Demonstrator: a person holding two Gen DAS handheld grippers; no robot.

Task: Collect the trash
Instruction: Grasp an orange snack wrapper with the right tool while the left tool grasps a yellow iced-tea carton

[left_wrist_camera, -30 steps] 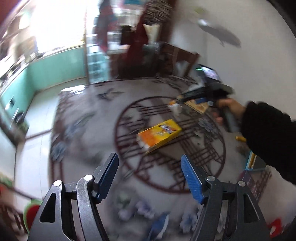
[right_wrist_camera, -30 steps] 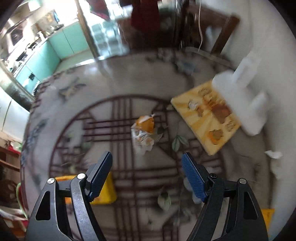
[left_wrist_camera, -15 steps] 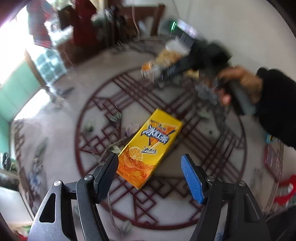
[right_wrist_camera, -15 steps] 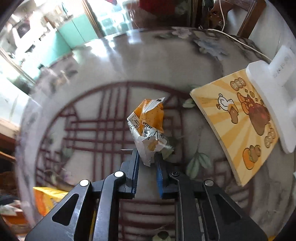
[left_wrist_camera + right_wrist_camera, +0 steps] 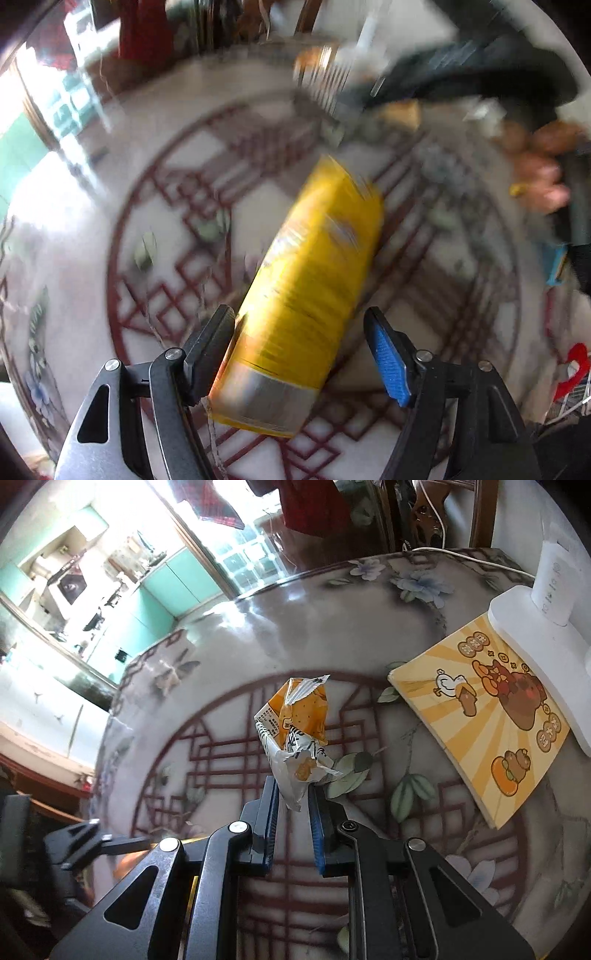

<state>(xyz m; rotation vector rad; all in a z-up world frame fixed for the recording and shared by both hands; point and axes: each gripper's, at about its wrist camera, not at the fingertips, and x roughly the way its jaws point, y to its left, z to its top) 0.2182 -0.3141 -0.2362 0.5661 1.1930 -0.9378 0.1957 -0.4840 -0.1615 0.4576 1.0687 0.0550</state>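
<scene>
The right claw [image 5: 291, 825] is closed on the light, crumpled wrapper [image 5: 297, 734]; the left claw [image 5: 301, 352] is wide open around the yellow carton [image 5: 306, 288] lying at 12 o'clock on the surface [image 5: 92, 229], probably light and stiff; grip its long sides

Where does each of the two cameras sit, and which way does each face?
Left wrist: on the left tongs, facing forward and down at the yellow carton between its open fingers; the right hand shows, blurred.
Right wrist: on the right tongs, looking down at the crumpled wrapper it grips, with the picture book beyond.
Shared: the patterned table.
</scene>
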